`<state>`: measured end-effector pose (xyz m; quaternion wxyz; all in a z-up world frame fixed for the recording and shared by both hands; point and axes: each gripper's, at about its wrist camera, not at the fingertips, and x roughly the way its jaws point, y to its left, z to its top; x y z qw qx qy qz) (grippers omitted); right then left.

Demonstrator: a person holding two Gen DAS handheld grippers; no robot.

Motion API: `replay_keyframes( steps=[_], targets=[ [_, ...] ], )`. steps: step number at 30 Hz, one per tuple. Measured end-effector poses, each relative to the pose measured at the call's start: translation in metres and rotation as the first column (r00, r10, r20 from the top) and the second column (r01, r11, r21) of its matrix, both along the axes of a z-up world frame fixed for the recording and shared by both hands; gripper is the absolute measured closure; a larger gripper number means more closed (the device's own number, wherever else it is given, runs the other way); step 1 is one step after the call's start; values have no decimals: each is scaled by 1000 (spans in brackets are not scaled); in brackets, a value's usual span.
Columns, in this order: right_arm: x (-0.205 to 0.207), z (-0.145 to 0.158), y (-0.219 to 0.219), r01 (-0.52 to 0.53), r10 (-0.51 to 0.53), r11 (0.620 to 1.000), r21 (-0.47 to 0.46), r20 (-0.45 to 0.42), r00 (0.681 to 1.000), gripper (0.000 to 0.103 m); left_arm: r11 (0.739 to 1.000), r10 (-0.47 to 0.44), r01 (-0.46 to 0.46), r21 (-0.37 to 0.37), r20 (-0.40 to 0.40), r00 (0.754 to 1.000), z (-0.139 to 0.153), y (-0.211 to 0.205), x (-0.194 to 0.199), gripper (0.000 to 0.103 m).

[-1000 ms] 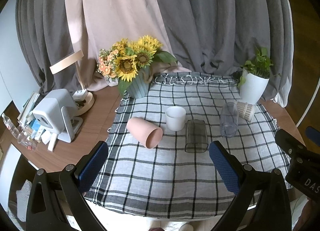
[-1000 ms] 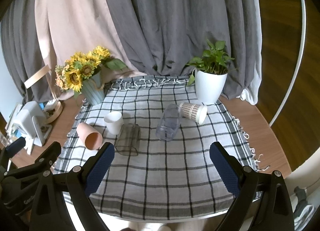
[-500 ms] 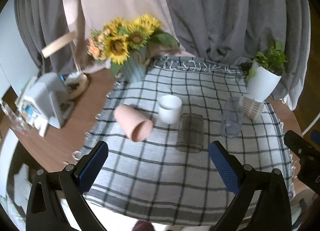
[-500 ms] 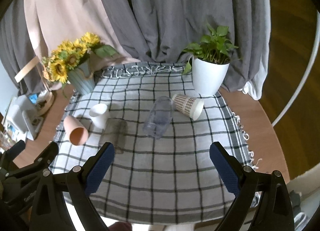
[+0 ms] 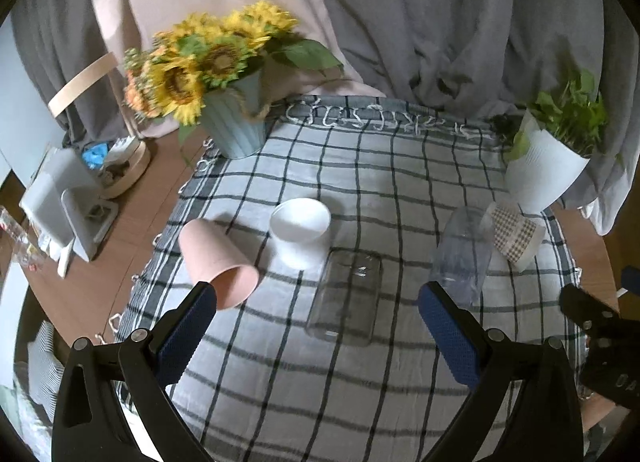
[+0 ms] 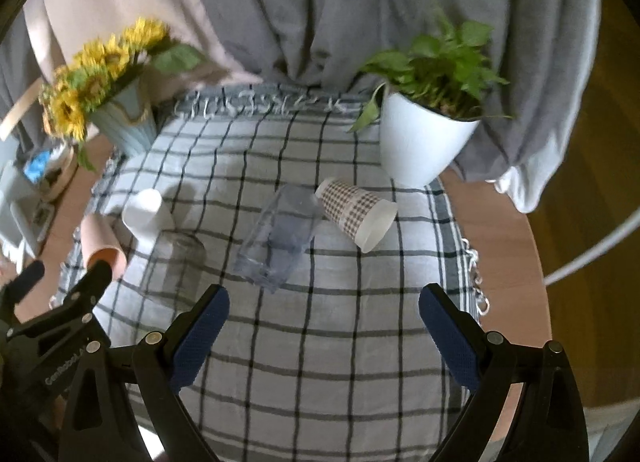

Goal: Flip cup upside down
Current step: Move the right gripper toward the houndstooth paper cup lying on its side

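Several cups rest on a checked cloth (image 5: 360,166). A pink cup (image 5: 216,262) lies on its side at the left. A white cup (image 5: 300,230) stands upright beside it. A clear square glass (image 5: 348,298) and a clear plastic cup (image 5: 460,258) lie on their sides. A patterned paper cup (image 5: 516,232) lies by the plant pot. In the right wrist view they show as pink cup (image 6: 102,242), white cup (image 6: 146,216), clear plastic cup (image 6: 280,238) and paper cup (image 6: 356,214). My left gripper (image 5: 316,330) is open and empty above the near cloth. My right gripper (image 6: 322,330) is open and empty.
A sunflower vase (image 5: 236,122) stands at the cloth's back left and a white plant pot (image 5: 540,170) at the back right. A white device (image 5: 64,198) and a round wooden lamp base (image 5: 124,174) sit on the wooden table at the left. Curtains hang behind.
Both grippers have moved forward and lower toward the cups, which now look larger. The cups have not moved. Both grippers stay open.
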<state>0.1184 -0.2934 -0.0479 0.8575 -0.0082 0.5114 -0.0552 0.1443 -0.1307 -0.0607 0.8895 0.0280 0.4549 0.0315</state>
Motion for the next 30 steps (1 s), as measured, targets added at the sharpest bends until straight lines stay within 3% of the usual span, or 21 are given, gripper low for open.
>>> replay_keyframes(
  steps=[10, 17, 22, 30],
  targets=[
    [78, -34, -12, -172, 133, 975, -143, -246, 960, 7, 997, 31, -28, 66, -35, 999, -19, -38, 44, 0],
    [122, -66, -13, -306, 215, 937, -168, -410, 886, 7, 993, 27, -20, 114, -62, 998, -27, -59, 73, 0],
    [145, -82, -17, -351, 242, 923, -158, -472, 848, 7, 995, 22, -12, 99, -98, 995, -37, -68, 85, 0],
    [170, -108, -23, -396, 254, 902, -172, -532, 808, 8, 990, 22, -6, 140, -117, 993, -52, -83, 98, 0]
  ],
)
